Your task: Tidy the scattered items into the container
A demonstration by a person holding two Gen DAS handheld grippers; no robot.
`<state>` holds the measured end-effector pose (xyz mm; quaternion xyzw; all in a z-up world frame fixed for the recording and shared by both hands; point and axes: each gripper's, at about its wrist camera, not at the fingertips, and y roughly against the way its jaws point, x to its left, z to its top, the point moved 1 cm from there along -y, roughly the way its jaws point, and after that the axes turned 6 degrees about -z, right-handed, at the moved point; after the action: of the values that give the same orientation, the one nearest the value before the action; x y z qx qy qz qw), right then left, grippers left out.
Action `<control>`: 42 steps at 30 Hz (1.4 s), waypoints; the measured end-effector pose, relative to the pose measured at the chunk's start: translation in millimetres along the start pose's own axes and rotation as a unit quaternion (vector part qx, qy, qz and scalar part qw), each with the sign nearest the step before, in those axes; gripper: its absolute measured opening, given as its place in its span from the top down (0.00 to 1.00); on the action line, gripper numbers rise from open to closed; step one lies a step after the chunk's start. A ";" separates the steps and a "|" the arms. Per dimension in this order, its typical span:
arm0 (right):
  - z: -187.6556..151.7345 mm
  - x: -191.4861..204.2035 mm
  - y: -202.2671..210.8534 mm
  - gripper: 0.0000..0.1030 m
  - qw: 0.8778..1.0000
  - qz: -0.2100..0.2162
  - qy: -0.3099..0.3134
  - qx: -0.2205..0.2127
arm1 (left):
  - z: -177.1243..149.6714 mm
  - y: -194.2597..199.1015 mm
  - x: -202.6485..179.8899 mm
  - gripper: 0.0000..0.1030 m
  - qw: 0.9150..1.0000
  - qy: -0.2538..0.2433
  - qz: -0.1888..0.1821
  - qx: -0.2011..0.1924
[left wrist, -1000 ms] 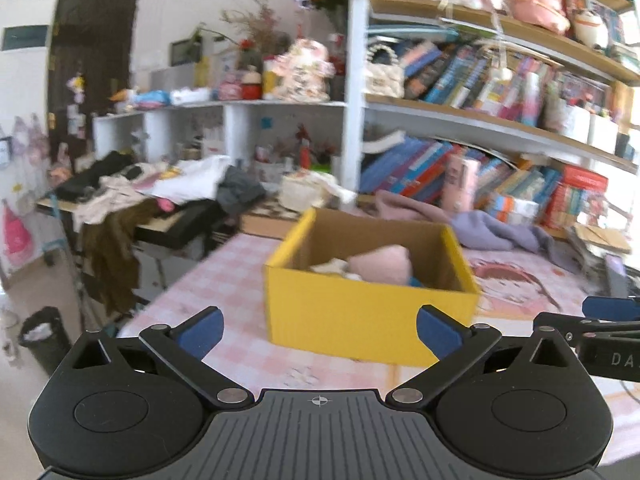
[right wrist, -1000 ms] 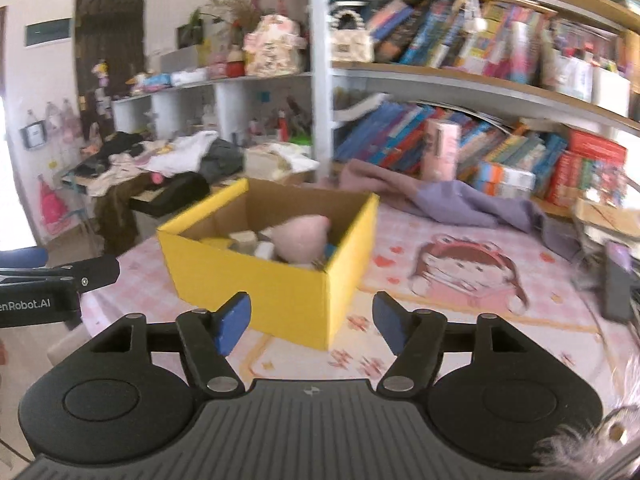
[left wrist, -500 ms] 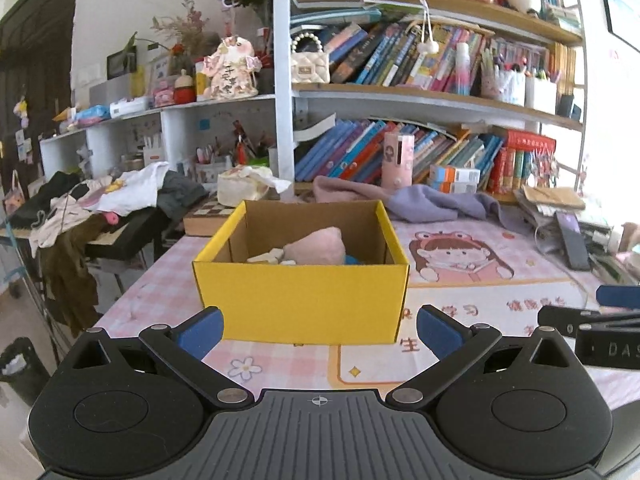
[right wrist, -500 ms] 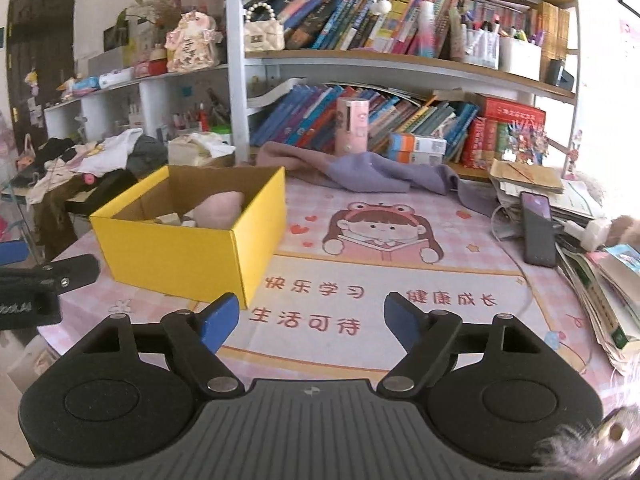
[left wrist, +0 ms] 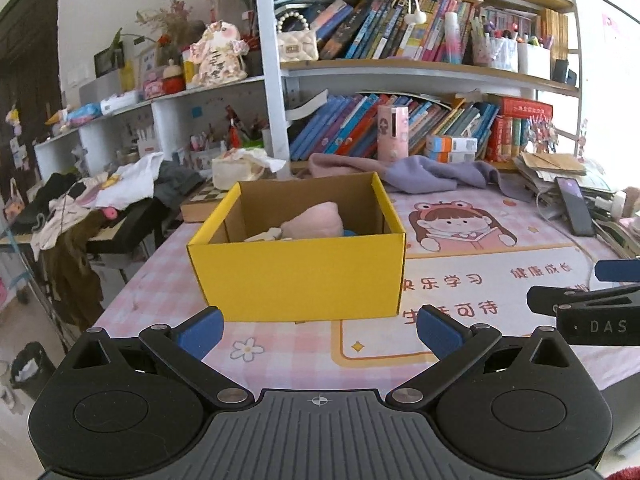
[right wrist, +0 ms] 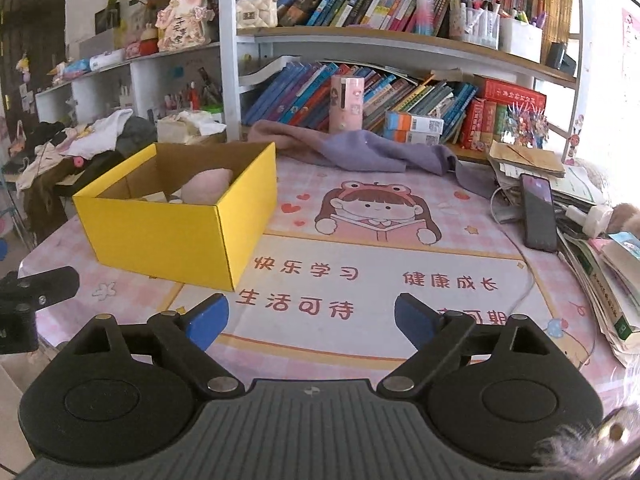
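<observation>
A yellow cardboard box stands on the pink checked table mat, also in the right wrist view. Inside lie a pink soft item, a pale small item and something blue, mostly hidden by the wall; the pink item also shows in the right wrist view. My left gripper is open and empty, just in front of the box. My right gripper is open and empty, over the mat to the right of the box. Each gripper shows at the edge of the other's view.
A purple cloth lies at the back by the bookshelf. A phone, cables and stacked books crowd the right edge. A pink tumbler stands behind the cloth. A clothes-covered desk is left of the table.
Both grippers have swung to the right and pulled back a little, so the box now sits farther left and the mat's cartoon print is in full view. Both stay open.
</observation>
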<state>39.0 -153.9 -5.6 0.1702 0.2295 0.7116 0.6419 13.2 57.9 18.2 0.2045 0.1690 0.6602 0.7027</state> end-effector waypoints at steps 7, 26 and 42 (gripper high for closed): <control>-3.9 4.8 5.1 0.07 0.999 -0.015 0.023 -0.017 | -2.1 -5.7 -3.3 0.00 1.000 -0.018 -0.010 0.011; -13.5 8.6 19.1 0.02 0.999 -0.039 0.011 -0.006 | -8.4 -3.6 8.5 0.00 1.000 -0.005 -0.023 0.020; -24.8 7.6 19.1 0.00 0.998 -0.046 0.012 0.030 | -17.9 -12.1 -4.6 0.00 0.997 -0.031 -0.023 0.060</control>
<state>8.8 -150.4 -16.4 0.1701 0.2657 0.6763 0.6657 14.2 53.9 -3.5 0.2624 0.1915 0.6258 0.7091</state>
